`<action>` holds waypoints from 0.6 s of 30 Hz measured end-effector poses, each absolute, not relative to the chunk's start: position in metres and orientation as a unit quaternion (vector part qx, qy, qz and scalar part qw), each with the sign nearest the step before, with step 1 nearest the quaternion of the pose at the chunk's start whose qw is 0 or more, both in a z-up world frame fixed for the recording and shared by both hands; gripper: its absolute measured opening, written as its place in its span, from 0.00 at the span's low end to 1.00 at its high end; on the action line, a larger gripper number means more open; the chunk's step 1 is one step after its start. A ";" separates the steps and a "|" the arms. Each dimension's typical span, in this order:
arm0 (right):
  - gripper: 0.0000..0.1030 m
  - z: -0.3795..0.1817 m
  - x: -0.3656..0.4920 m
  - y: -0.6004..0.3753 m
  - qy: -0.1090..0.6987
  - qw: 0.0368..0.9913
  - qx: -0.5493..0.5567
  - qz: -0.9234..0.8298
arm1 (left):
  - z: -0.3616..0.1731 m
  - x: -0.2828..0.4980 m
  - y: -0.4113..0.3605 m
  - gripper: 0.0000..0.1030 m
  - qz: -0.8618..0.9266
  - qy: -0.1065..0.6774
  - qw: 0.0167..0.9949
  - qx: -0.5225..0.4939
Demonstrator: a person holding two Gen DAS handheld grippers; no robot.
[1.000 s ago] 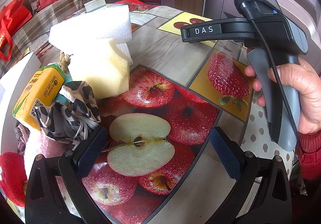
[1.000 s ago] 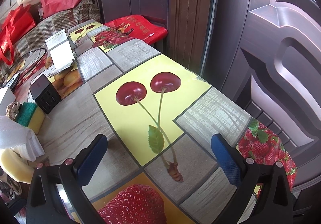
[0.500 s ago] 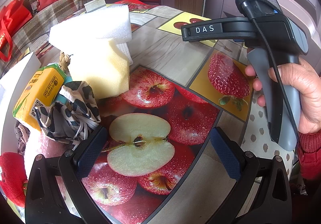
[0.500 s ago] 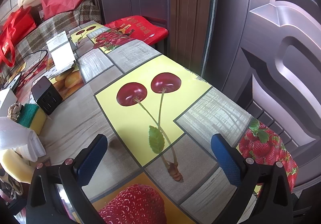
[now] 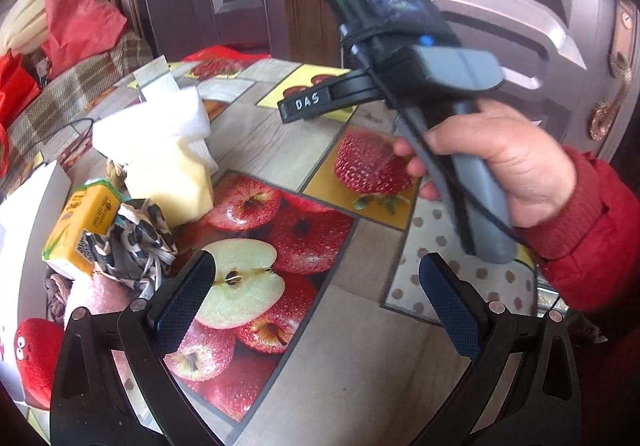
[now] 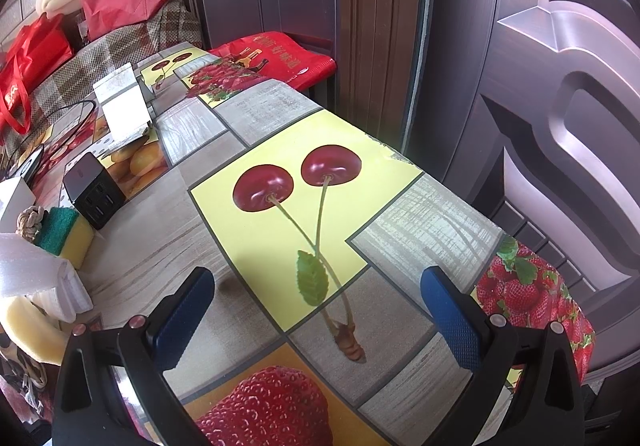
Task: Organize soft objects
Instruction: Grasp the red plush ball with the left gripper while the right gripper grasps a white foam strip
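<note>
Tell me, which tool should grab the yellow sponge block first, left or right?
Probably left. The left tool is open with the yellow sponge block just ahead to its left. The right tool, also open, faces bare tablecloth, with the pile off at its edge.

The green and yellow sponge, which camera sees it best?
The right wrist view: the green and yellow sponge shows whole beside the black box. In the left wrist view I cannot find it; the foam pile seems to hide it.
</note>
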State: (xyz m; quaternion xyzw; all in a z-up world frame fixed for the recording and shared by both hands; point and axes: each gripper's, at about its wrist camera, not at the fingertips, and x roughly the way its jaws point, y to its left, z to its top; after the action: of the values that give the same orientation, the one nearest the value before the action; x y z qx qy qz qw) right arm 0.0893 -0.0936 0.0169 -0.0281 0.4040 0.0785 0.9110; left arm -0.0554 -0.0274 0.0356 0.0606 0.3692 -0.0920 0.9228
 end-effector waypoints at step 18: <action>1.00 0.016 0.090 -0.093 0.404 0.911 -0.027 0.079 | 0.068 -0.174 0.136 1.00 0.133 0.302 0.943 -0.043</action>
State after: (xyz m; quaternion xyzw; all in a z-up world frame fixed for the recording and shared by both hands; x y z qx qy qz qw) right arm 0.0896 -0.0929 0.0162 -0.0266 0.4037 0.0793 0.9111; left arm -0.1739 0.1360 0.0681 -0.0429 0.3019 0.1334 0.9430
